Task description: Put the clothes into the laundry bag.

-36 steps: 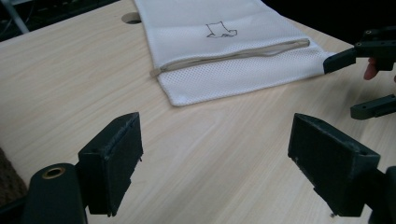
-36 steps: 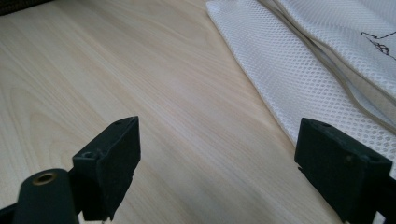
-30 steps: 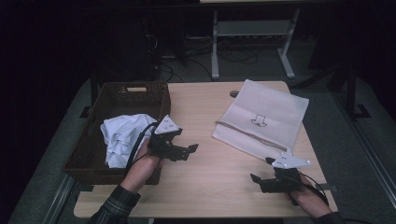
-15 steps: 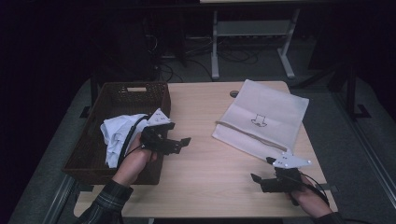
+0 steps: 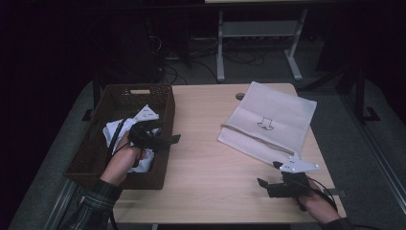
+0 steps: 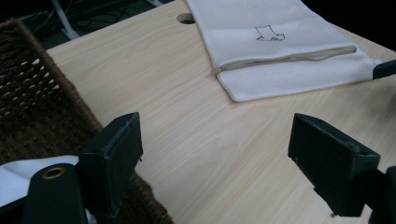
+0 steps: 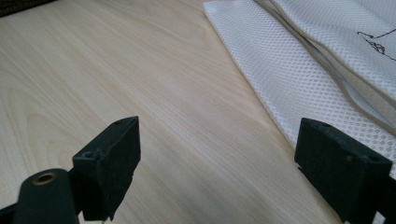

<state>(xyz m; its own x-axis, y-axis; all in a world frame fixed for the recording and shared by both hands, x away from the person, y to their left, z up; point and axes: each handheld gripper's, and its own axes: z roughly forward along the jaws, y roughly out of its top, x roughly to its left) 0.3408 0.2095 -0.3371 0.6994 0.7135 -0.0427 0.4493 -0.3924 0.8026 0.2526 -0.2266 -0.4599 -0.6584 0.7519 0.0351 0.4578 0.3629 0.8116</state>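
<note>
Table (image 5: 206, 158): one, pale wood.
Basket (image 5: 163, 163): one, left, woven.
Mesh bag (image 5: 273, 120): one, far right; we judge it light and limp.
White cloth (image 5: 112, 132): one, in the basket, soft; we would pinch a raised fold.
Left gripper (image 5: 172, 140): jaws spread, empty, over the basket's right rim.
Right gripper (image 5: 264, 183): jaws spread, empty, near right.

A dim lab: floor cables (image 5: 201, 62) behind a wooden table (image 5: 210, 158)

woven wicker basket (image 5: 91, 158), white mesh bag (image 5: 268, 122)
</note>
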